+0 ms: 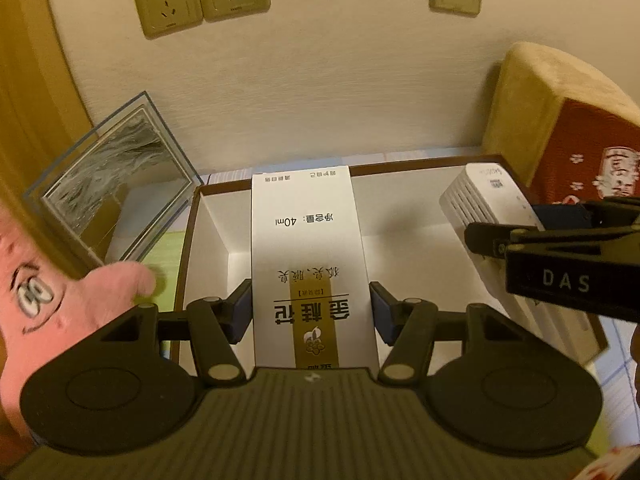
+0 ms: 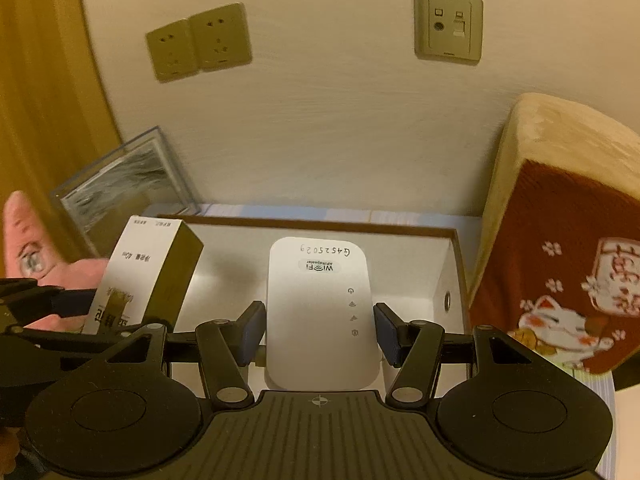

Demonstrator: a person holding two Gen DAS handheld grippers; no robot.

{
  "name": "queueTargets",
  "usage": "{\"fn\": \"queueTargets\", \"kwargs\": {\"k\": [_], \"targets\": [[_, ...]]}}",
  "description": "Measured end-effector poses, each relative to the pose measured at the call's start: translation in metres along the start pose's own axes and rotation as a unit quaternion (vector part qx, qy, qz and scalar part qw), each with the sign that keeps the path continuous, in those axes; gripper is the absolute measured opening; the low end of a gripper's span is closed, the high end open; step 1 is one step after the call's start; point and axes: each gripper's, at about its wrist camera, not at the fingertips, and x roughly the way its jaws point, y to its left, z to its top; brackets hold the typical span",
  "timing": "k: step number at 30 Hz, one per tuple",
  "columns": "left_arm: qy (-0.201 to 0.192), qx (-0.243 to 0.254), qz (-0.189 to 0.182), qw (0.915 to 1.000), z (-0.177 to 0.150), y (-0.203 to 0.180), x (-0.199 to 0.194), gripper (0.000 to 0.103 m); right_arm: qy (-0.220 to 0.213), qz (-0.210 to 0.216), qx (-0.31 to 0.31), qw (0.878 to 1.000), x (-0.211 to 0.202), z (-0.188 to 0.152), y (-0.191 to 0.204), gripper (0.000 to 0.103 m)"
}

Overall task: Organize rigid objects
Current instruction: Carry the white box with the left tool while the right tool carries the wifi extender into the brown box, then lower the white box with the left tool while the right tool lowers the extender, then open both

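Note:
My left gripper (image 1: 311, 312) is shut on a tall white carton with a gold stripe (image 1: 310, 248), held over the open white box with a brown rim (image 1: 208, 232). My right gripper (image 2: 319, 330) stands around a white WiFi repeater (image 2: 320, 308) over the same box (image 2: 444, 264); its blue pads sit close to the repeater's sides, with a small gap showing on the right. The carton also shows in the right wrist view (image 2: 136, 276), and the repeater in the left wrist view (image 1: 488, 216), with the right gripper (image 1: 560, 264) beside it.
A pink plush star (image 1: 48, 304) lies left of the box. A clear acrylic frame (image 1: 108, 184) leans against the wall behind it. A red and tan lucky-cat cushion (image 2: 560, 256) stands at the right. Wall sockets (image 2: 200, 40) are above.

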Motion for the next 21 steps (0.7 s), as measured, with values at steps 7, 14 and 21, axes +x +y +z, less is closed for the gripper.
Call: {"fn": "queueTargets", "kwargs": {"k": [7, 14, 21], "targets": [[0.026, 0.01, 0.006, 0.9996, 0.01, -0.003, 0.045, 0.057, 0.019, -0.018, 0.004, 1.0, 0.044, 0.01, -0.01, 0.055], [0.059, 0.012, 0.008, 0.9981, 0.006, -0.008, 0.084, 0.057, 0.054, -0.031, 0.01, 0.998, 0.079, 0.002, -0.02, 0.055], [0.077, 0.012, 0.011, 0.9969, 0.002, -0.009, 0.115, 0.057, 0.087, -0.038, 0.026, 0.995, 0.102, -0.001, -0.03, 0.055]]}}
